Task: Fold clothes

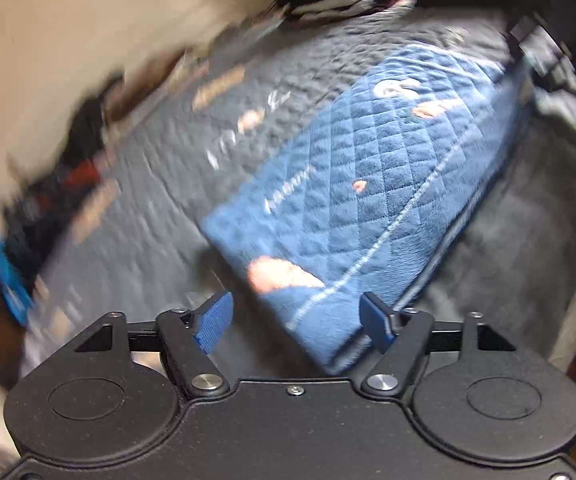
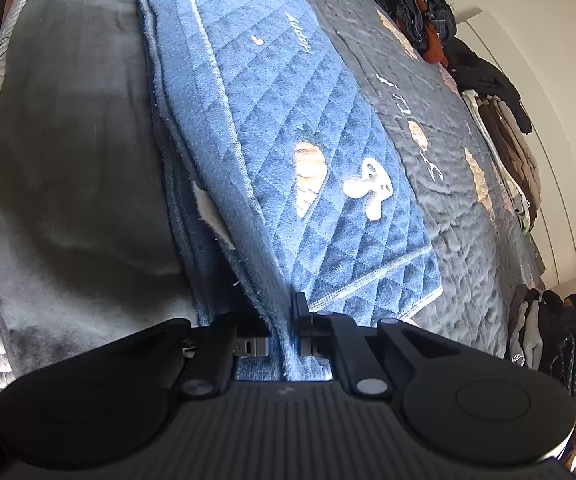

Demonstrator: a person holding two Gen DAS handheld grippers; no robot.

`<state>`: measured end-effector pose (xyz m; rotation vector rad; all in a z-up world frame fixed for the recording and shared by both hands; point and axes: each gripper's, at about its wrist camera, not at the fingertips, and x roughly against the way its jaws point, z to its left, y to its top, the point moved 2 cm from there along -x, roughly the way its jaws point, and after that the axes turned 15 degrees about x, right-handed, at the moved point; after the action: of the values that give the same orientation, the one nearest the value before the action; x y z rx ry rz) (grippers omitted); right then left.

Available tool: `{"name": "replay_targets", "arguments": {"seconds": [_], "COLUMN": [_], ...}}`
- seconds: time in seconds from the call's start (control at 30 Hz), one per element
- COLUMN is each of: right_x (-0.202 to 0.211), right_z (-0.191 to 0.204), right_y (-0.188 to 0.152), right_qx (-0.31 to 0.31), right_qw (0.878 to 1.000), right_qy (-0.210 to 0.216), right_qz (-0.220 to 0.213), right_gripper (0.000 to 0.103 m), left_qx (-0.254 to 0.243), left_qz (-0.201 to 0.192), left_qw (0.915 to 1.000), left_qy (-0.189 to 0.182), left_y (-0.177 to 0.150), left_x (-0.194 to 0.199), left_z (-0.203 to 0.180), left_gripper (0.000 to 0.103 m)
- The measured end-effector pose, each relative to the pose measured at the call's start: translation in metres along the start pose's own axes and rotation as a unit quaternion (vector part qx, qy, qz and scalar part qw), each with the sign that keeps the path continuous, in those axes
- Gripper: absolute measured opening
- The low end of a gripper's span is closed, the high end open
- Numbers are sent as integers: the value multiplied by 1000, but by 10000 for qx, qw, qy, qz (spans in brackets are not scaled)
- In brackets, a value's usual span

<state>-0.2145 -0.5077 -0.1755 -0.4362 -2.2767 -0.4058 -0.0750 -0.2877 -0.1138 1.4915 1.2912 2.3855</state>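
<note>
A blue quilted cloth (image 1: 388, 168) with peach motifs and pale lettering lies folded on a grey-blue bedspread (image 1: 159, 184). In the blurred left wrist view, my left gripper (image 1: 296, 320) hovers over the cloth's near corner. Its blue pads stand apart and touch nothing. In the right wrist view the same blue cloth (image 2: 288, 120) stretches away from me. My right gripper (image 2: 285, 312) is shut on a raised fold of its near edge, and the fabric runs down between the fingers. A white inner layer shows under the lifted edge.
A plain grey sheet (image 2: 79, 140) lies left of the cloth, ending at the mattress edge. Loose dark and orange clothes (image 2: 420, 12) are piled at the far side, a folded stack (image 2: 504, 136) sits by the wall, and dark garments (image 2: 556, 340) are at the right.
</note>
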Motion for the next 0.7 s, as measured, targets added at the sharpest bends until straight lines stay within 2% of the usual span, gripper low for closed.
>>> {"name": "replay_targets", "arguments": {"seconds": [0.03,0.07,0.1,0.23,0.4,0.47,0.53,0.57,0.63,0.67,0.7], "right_x": [0,0,0,1,1,1,1,1,1,1,2], "right_z": [0,0,0,0,0,0,0,1,2,2,3], "right_y": [0,-1,-1,-1,-1,-1,-1,-1,0,0,0], "right_qx": [-16,-32,-47,-105,-127,-133,-138,-131,-113,-100,-75], "right_qw": [10000,10000,10000,9999,9999,9999,9999,9999,9999,9999,9999], "right_qy": [-5,-7,-10,-19,-22,-23,-28,-35,-36,-43,-67], "right_qz": [-6,-9,-12,-27,-40,-44,-45,-45,-60,-70,-86], "right_gripper": [7,7,7,7,7,7,7,7,7,7,7], "left_qx": [392,560,484,-452,-1485,-1847,-2337,-2545,-2928,-3084,-3116], "left_qz": [108,153,171,159,-23,-250,-481,-547,-636,-692,-755], "left_qw": [9991,9983,9987,9988,9876,9796,9648,9577,9450,9390,9368], "left_qy": [-83,-83,-53,88,503,757,1107,1225,1309,1355,1397], "left_y": [2,0,-4,-19,-34,-39,-44,-47,-53,-55,-55], "left_x": [-6,-8,-8,1,1,-1,-7,-11,-18,-21,-22], "left_z": [9,13,14,-3,-24,-30,-35,-36,-36,-36,-34], "left_gripper": [57,53,51,53,53,51,32,29,15,13,12]}}
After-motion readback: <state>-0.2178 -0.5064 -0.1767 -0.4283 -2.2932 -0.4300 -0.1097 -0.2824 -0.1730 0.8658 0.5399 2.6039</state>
